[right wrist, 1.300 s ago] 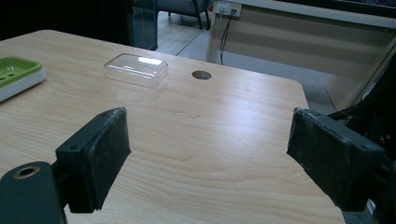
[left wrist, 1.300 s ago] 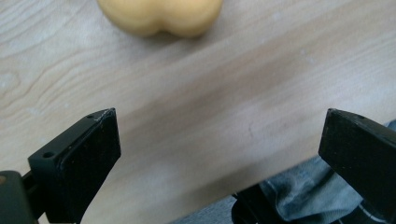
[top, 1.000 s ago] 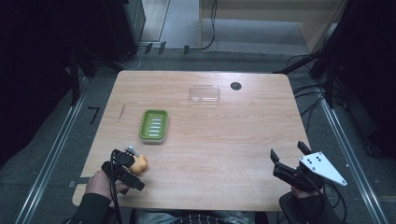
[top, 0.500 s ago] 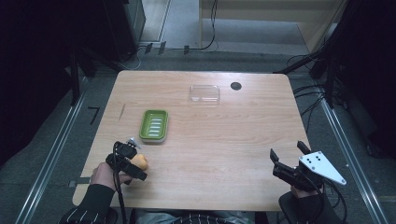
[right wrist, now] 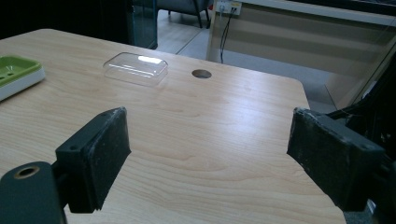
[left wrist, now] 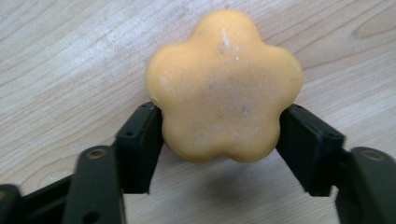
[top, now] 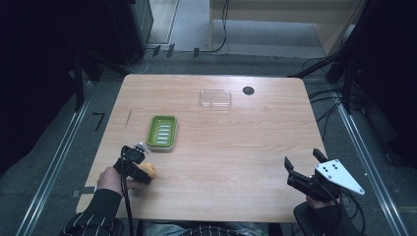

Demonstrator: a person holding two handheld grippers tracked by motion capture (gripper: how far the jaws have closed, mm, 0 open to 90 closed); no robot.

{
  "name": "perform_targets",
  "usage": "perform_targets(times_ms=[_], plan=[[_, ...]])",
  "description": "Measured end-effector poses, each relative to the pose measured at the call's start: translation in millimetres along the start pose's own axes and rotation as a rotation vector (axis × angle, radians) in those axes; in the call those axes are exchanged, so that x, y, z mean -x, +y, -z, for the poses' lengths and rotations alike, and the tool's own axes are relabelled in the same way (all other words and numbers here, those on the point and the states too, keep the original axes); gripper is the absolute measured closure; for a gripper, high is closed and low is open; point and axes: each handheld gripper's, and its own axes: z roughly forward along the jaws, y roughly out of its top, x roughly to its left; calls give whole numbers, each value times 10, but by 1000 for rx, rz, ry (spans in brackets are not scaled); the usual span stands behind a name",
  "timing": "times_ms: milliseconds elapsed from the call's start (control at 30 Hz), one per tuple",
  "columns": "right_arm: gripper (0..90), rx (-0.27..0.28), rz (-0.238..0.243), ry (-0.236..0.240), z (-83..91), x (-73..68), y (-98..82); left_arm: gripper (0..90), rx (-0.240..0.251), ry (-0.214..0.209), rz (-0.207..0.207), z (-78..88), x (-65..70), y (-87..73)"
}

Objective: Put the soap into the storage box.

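Soap (left wrist: pixel 224 86) clamped in left claw (left wrist: pixel 219 140) nr table (top: pixel 236 147) front-left edge; right claw (right wrist: pixel 208 158) apart, front-right corner.

In the high view the orange soap (top: pixel 146 170) is mostly tucked under the left gripper (top: pixel 139 169), just a sliver showing. Up close in the left gripper view, the soap's (left wrist: pixel 223 88) sides sit behind the black pads (left wrist: pixel 140 140), and the jaws run off the bottom edge. In the right gripper view the green soap dish (right wrist: pixel 16 74) is cut by the left edge. The person's right hand (top: pixel 322 209) drops out at the bottom of the high view, too dark to make out.
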Motion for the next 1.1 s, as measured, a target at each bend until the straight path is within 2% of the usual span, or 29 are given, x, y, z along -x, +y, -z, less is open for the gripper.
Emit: perform_targets(times_ms=[200, 400, 533, 833, 1100], plan=[[133, -1, 3, 1, -3, 0, 1, 395, 6, -5, -15, -2, -8, -12], [133, -2, 2, 1, -5, -3, 2, 388, 18, -11, -6, -18, -16, -11], [133, -1, 1, 1, -5, -4, 3, 389, 6, 13, -19, -45, 12, 0], [133, -2, 3, 1, -6, -1, 1, 391, 4, 25, -34, -59, 24, 2], [133, -3, -1, -1, -11, -5, 3, 399, 25, 35, -44, -62, 34, -13]])
